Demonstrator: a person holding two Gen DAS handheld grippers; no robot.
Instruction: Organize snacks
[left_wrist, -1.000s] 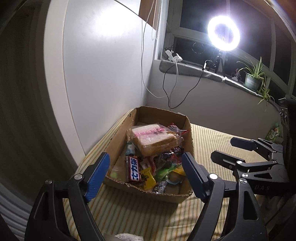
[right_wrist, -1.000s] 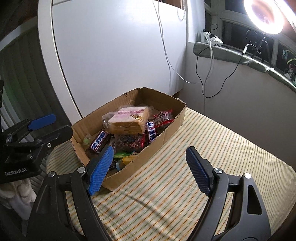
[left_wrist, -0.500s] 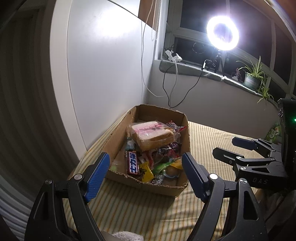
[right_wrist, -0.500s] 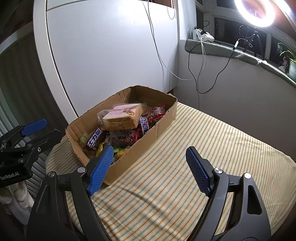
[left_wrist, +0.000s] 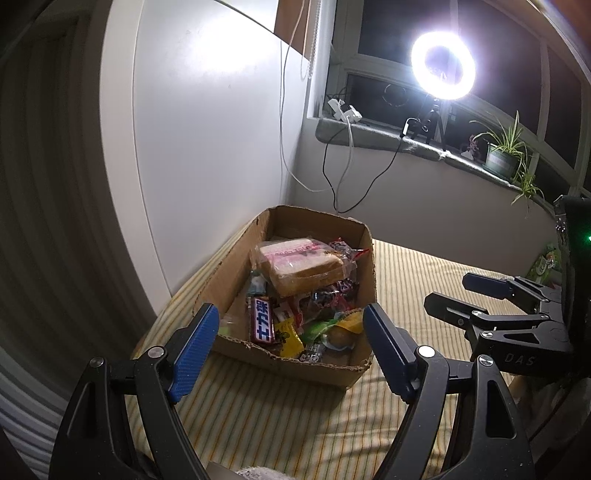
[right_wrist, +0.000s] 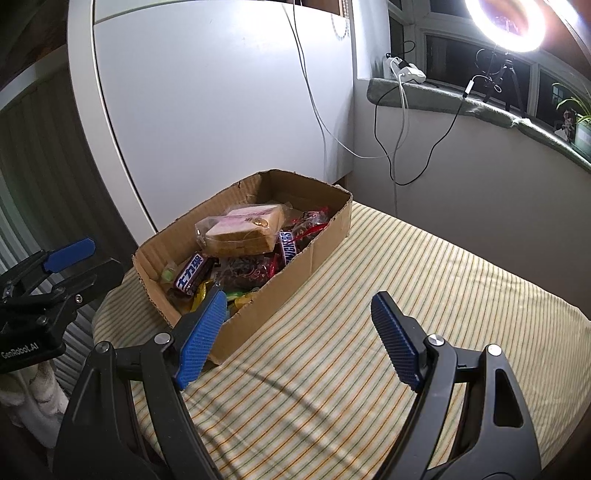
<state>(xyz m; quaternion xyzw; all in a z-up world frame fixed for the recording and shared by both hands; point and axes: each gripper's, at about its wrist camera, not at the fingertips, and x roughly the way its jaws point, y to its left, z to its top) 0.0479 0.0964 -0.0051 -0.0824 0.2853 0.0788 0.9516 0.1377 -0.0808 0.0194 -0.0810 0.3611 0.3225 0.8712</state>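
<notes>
A shallow cardboard box (left_wrist: 236, 266) stands on the striped tablecloth, full of snacks; it also shows in the right wrist view (right_wrist: 325, 236). A bagged slice of bread (left_wrist: 301, 267) lies on top, also seen from the right (right_wrist: 242, 232). A Snickers bar (left_wrist: 261, 321) lies near the box's front, with several small wrappers around it. My left gripper (left_wrist: 291, 350) is open and empty, held back from the box's near end. My right gripper (right_wrist: 299, 339) is open and empty, beside the box's long side over the cloth.
A white cabinet panel (left_wrist: 207, 155) stands close behind the box. A wall with hanging cables (left_wrist: 340, 177) and a window sill with a ring light (left_wrist: 442, 65) and a plant (left_wrist: 504, 155) lie beyond. A green packet (left_wrist: 546, 263) lies at the table's far right.
Both grippers have drawn back and up from the box, so it looks smaller and farther off. Both stay open and empty. The snacks have not moved.
</notes>
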